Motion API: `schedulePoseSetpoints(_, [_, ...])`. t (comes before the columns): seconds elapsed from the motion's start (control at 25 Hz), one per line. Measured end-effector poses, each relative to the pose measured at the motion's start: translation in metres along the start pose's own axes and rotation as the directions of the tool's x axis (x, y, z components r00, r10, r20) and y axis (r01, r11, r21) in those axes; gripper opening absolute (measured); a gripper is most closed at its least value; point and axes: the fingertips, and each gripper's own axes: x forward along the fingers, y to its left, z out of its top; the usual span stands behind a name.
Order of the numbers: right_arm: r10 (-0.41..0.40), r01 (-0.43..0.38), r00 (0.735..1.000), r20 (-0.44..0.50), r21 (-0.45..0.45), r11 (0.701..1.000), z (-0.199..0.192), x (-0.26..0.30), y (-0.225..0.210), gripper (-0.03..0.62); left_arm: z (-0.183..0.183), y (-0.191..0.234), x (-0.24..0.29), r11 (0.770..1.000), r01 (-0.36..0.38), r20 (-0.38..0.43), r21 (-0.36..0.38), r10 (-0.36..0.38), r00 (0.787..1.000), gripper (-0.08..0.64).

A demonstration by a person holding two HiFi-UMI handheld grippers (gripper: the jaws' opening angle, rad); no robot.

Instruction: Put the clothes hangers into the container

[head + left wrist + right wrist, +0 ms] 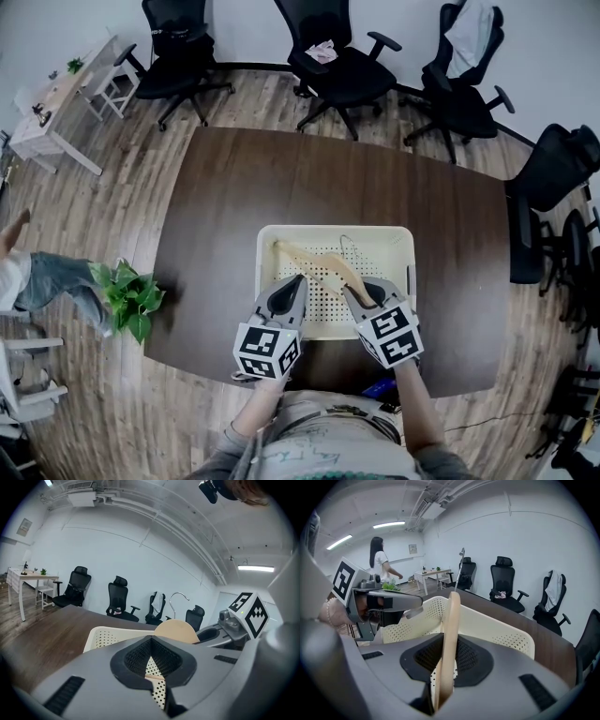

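Note:
A cream perforated basket (336,231) stands on the dark table near its front edge. My right gripper (361,292) is shut on one end of a wooden clothes hanger (319,262), which hangs tilted over the basket with its metal hook (352,248) pointing away from me. In the right gripper view the wooden hanger (452,620) runs edge-on between the pads of the right gripper (445,667), above the basket (501,630). My left gripper (292,286) hovers over the basket's front left, jaws a narrow slit apart with nothing held; through the left gripper (153,667) I see basket mesh and the hanger (177,631).
Black office chairs (337,66) stand beyond the table's far edge and another (553,169) at its right. A potted plant (127,295) sits by the table's left edge. A white side table (56,103) is at far left. A person (382,564) stands in the room.

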Motion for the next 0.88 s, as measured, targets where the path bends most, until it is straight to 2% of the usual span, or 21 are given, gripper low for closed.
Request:
schedulePoseSetpoints(0.52, [-0.025, 0.025, 1.000, -0.006, -0.007, 1.000, 0.002, 0.000, -0.006, 0.066, -0.019, 0.004, 0.005, 0.998, -0.007, -0.047, 0.066, 0.010, 0.999, 0.011])
schedulePoseSetpoints(0.88, [-0.055, 0.055, 0.998, -0.017, -0.011, 0.998, 0.000, 0.002, -0.015, 0.069, -0.023, -0.005, 0.007, 0.995, 0.034, -0.070, 0.091, -0.028, 0.997, 0.011])
